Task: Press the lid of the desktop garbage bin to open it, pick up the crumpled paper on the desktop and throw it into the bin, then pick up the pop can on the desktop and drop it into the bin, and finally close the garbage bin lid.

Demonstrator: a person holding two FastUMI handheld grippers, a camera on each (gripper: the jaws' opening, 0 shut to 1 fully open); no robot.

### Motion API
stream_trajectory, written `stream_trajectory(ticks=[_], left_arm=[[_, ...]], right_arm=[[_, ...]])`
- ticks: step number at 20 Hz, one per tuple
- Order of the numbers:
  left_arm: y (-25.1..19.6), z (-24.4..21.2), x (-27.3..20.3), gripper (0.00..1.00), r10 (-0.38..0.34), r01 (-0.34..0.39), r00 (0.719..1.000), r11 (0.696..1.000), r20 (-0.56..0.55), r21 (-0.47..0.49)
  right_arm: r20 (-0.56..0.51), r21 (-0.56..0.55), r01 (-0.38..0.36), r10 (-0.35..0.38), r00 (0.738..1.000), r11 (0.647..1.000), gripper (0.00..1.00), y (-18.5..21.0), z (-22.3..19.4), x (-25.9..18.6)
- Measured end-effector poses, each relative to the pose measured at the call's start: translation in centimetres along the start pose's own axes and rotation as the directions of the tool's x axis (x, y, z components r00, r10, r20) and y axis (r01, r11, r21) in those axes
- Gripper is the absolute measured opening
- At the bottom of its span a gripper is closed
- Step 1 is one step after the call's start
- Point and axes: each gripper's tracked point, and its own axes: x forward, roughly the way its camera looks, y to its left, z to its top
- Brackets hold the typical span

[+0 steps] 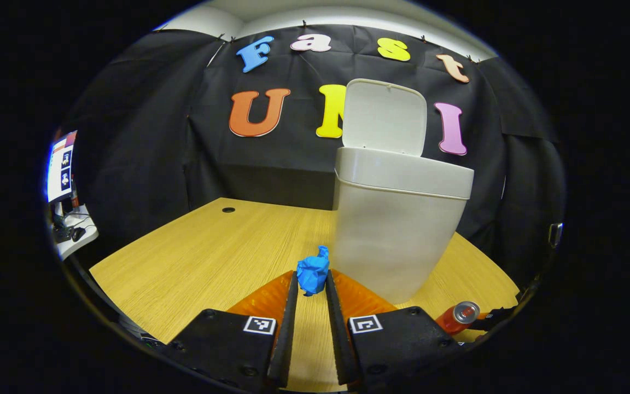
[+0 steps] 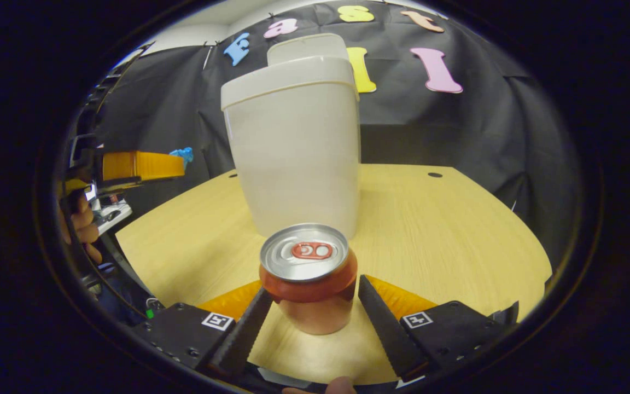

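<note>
The white bin (image 1: 397, 219) stands on the wooden table (image 1: 194, 262) with its lid (image 1: 385, 115) tipped up. My left gripper (image 1: 311, 278) is shut on the blue crumpled paper (image 1: 314, 269), just left of the bin's base. In the right gripper view that gripper (image 2: 179, 163) hangs above the table left of the bin (image 2: 298, 148), the paper (image 2: 184, 155) at its tip. The orange pop can (image 2: 309, 279) stands upright in front of the bin. My right gripper (image 2: 315, 284) is open, one finger close on each side of the can. The can (image 1: 459, 316) also shows at the lower right in the left gripper view.
A cable hole (image 1: 228, 209) sits in the table's far left part. Beyond the table's left edge is a side desk with a screen (image 1: 62, 169). A hand (image 2: 82, 224) holds the left gripper at the far left. The black cloth wall closes the back.
</note>
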Motion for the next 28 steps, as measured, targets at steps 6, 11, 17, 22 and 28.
stream_trajectory(ticks=[6, 11, 17, 22, 28], left_arm=[[0.6, 2.0, 0.2, 0.35, 0.010, -0.010, 0.998, 1.000, 0.068, -0.001], [0.2, 4.1, 0.4, 0.35, -0.003, 0.003, 0.993, 1.000, 0.114, 0.002], [-2.9, 8.9, 1.4, 0.34, -0.096, 0.098, 0.982, 0.995, 0.166, -0.007], [-4.6, 13.2, 2.9, 0.35, -0.141, 0.148, 0.966, 0.989, 0.218, -0.017], [-6.1, 16.5, 4.0, 0.34, -0.172, 0.176, 0.947, 0.984, 0.272, 0.010]], right_arm=[[-0.062, 0.016, 0.008, -0.007, 0.998, 1.000, 0.95, -0.3, -1.3, 0.5], [-0.045, -0.003, -0.018, 0.018, 0.999, 1.000, 0.82, -0.5, -0.4, -0.1], [0.066, -0.033, -0.005, 0.008, 0.998, 0.999, 0.80, -2.8, 3.5, -1.8], [0.118, -0.047, 0.044, -0.038, 0.992, 0.998, 0.80, -5.6, 5.2, -3.1], [0.147, -0.041, 0.071, -0.065, 0.987, 0.997, 0.80, -7.3, 6.4, -3.8]])
